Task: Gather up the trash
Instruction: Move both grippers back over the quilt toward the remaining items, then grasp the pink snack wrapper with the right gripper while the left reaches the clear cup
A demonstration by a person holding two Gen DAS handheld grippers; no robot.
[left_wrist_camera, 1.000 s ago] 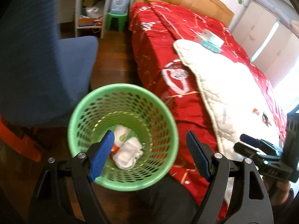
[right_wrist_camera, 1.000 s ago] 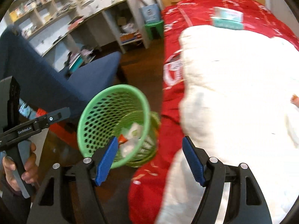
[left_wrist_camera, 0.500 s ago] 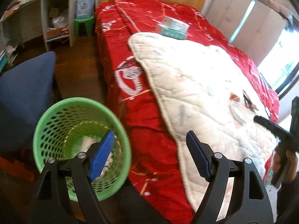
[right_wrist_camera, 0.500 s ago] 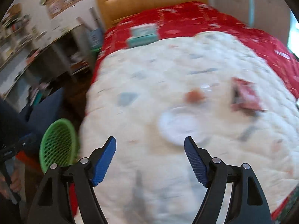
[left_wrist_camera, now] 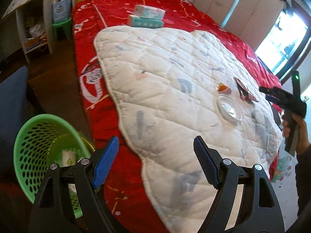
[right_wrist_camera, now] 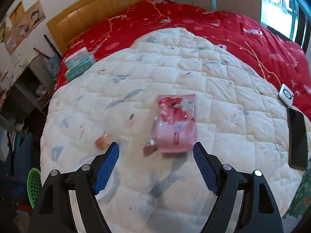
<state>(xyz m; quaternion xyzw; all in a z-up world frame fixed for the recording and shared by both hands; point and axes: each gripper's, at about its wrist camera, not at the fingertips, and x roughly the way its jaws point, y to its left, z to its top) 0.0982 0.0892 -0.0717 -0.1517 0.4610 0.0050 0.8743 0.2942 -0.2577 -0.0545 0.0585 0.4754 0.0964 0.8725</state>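
In the green basket (left_wrist_camera: 25, 145), seemingly a paper cup (left_wrist_camera: 68, 156).

Both hand-held grippers (left_wrist_camera: 155, 163) (right_wrist_camera: 155, 167) wide open, empty

The left gripper (left_wrist_camera: 155, 163) hangs wide open over the white quilt (left_wrist_camera: 175, 89), green basket (left_wrist_camera: 25, 151) just beside the bed.

I see white quilted blanket (right_wrist_camera: 213, 89) spread over red embroidered bedspread (right_wrist_camera: 223, 29); teal tissue boxes (left_wrist_camera: 146, 18) far left, black phone (right_wrist_camera: 297, 137) right.
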